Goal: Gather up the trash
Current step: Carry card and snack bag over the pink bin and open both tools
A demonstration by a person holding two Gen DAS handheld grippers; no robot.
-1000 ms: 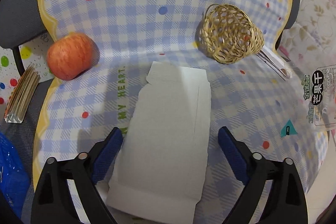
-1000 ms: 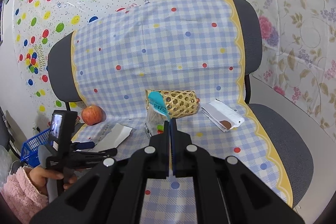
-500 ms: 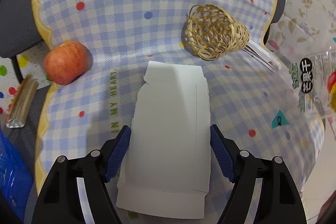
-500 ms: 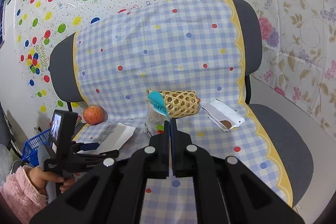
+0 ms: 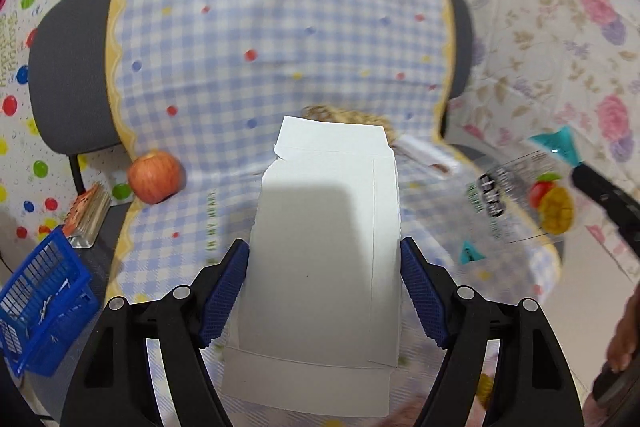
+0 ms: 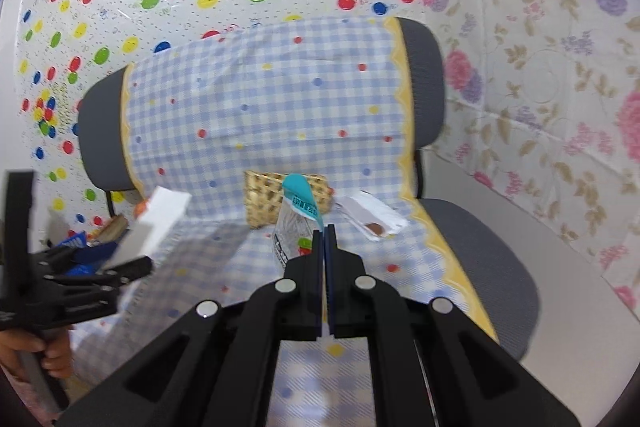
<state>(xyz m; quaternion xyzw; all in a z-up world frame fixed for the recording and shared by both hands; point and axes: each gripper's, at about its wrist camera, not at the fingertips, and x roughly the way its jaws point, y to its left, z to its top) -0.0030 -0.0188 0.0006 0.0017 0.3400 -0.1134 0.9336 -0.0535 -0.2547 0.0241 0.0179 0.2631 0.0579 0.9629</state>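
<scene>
A flattened white cardboard box (image 5: 324, 255) is held up off the checked seat cloth, tilted upward, with my left gripper (image 5: 322, 247) shut on its two long edges. From the right wrist view the same cardboard (image 6: 156, 223) shows at the left, in the left gripper (image 6: 100, 267), which a hand holds. My right gripper (image 6: 324, 231) is shut on a clear dried-mango snack bag (image 6: 296, 223) with a teal top. In the left wrist view that bag (image 5: 520, 199) hangs at the right, blurred.
A cloth-covered chair (image 5: 280, 47) carries a red apple (image 5: 156, 177), a wicker basket (image 6: 264, 199) on its side and a white wrapper (image 6: 372, 219). A blue plastic basket (image 5: 44, 299) and a wrapped packet (image 5: 88, 215) sit to the chair's left. Patterned walls stand behind.
My left gripper closed on the cardboard's edges and lifted it off the seat, tilting upward. The right gripper with the snack bag shifted a little.
</scene>
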